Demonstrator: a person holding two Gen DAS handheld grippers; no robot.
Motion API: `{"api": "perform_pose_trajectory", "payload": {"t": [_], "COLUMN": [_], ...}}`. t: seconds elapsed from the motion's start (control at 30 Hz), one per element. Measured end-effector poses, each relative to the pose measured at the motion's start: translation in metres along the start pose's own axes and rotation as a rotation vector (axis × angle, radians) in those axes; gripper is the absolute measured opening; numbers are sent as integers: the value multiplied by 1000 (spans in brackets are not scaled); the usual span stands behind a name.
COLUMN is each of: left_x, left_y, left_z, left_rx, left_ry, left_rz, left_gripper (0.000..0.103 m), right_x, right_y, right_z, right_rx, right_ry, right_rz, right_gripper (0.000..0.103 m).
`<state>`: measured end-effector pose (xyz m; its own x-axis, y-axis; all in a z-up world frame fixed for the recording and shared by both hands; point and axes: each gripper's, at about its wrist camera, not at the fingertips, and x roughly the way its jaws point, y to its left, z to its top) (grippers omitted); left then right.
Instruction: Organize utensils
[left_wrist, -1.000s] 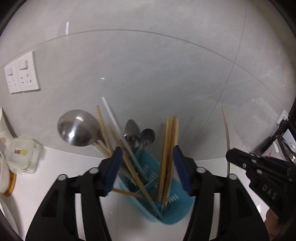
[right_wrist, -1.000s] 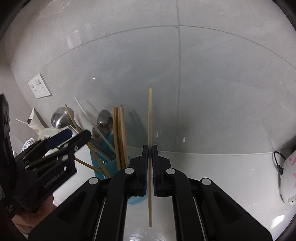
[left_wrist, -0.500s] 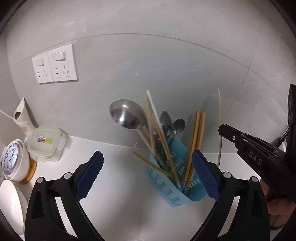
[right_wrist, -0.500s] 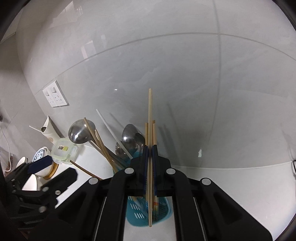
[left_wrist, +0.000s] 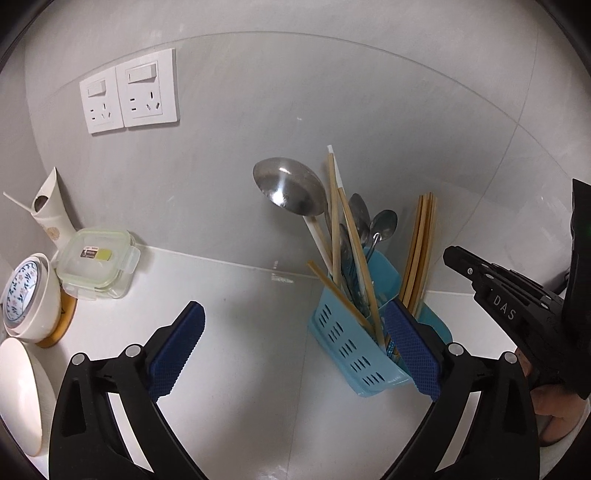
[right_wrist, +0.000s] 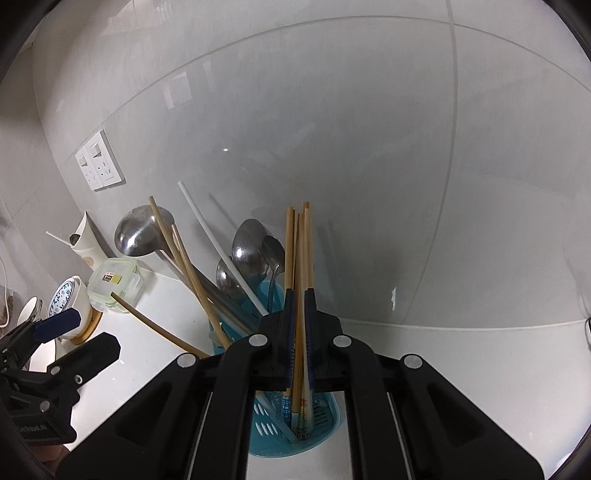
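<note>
**Counter (left_wrist: 240, 369), white, against a grey tiled wall**

- Basket (left_wrist: 347, 347): blue, slotted plastic, standing on the counter near the wall. It has two compartments.
- Far compartment: a ladle (left_wrist: 291, 186), steel, bowl up. Spoons (left_wrist: 384, 221), steel, bowls up. Several loose wooden sticks leaning at different angles. One white stick (right_wrist: 221, 247).
- Near compartment: a tight bunch of wooden chopsticks, upright, patterned ends down.
- Chopstick (right_wrist: 301, 251): one of that bunch. Its lower end is inside the basket and its shaft runs up between the right tongs.
- Right gripper (right_wrist: 299, 293): directly over the basket, tilted down, jaws drawn almost together on the chopstick.
- Left gripper (left_wrist: 293, 310): beside the basket, jaws just opened and now spread wide. Only bare counter shows between them. Its right finger stands in front of the basket's corner; whether it touches cannot be told.
- Left end of the counter: a lidded box (left_wrist: 98, 258), clear with a green rim; a cup (left_wrist: 29, 291), white with a blue flower pattern, on a wooden coaster; a white bowl (left_wrist: 18, 384).
- Wall: a double socket (left_wrist: 129, 92).
</note>
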<state>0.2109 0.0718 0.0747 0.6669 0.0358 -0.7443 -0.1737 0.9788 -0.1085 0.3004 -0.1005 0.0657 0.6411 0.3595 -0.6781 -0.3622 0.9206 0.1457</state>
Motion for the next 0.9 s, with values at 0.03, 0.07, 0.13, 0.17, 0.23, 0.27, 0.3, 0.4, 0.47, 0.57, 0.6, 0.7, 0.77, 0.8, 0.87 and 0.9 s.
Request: {"api": "perform_pose_trajectory", "payload": {"t": [0.03, 0.07, 0.13, 0.17, 0.23, 0.27, 0.3, 0.4, 0.47, 0.57, 0.6, 0.7, 0.77, 0.8, 0.87, 0.9], "left_x": [1, 1, 1, 1, 0, -1, -2, -4, -8, -12, -14, -18, -20, -21, -22, -23], "left_y": [1, 1, 2, 3, 2, 2, 1, -2, -5, -11, -12, -15, -16, -17, -18, -19], "left_z": [-1, -1, -3, -4, -6, -7, -8, -13, -16, -22, -25, -31, -36, -38, -43, -45], "left_rx": [-2, -4, -4, -2, 2, 4, 7, 12, 17, 32, 36, 41, 44, 47, 49, 50], "left_ry": [4, 7, 11, 11, 13, 15, 16, 22, 27, 33, 34, 43, 53, 59, 72, 78], "left_rz": [2, 3, 3, 3, 2, 0, -1, -8, -12, -20, -23, -25, -25, -25, -28, -29], "left_gripper": [96, 96, 96, 96, 96, 97, 97, 97, 97, 97, 97, 97, 97, 97, 97, 97], "right_x": [1, 0, -3, -6, -13, -17, -19, -32, -44, -61, -65, -77, -83, -85, -88, -89], "right_y": [0, 1, 0, 1, -2, -3, -4, -6, -9, -12, -13, -16, -18, -19, -20, -20], "right_z": [0, -1, -4, -5, -9, -12, -14, -23, -30, -39, -41, -49, -56, -59, -64, -67], "right_rx": [0, -2, -8, -6, 7, 8, 2, -18, -20, -18, -18, -15, -8, -7, -6, -7], "right_ry": [6, 12, 18, 19, 15, 19, 25, 41, 47, 51, 51, 58, 61, 66, 71, 71], "right_rz": [-2, -1, -12, -20, -29, -34, -38, -56, -61, -77, -82, -93, -108, -111, -120, -123], "right_gripper": [6, 7, 14, 31, 49, 52, 57, 79, 89, 95, 95, 95, 95, 95, 95, 95]}}
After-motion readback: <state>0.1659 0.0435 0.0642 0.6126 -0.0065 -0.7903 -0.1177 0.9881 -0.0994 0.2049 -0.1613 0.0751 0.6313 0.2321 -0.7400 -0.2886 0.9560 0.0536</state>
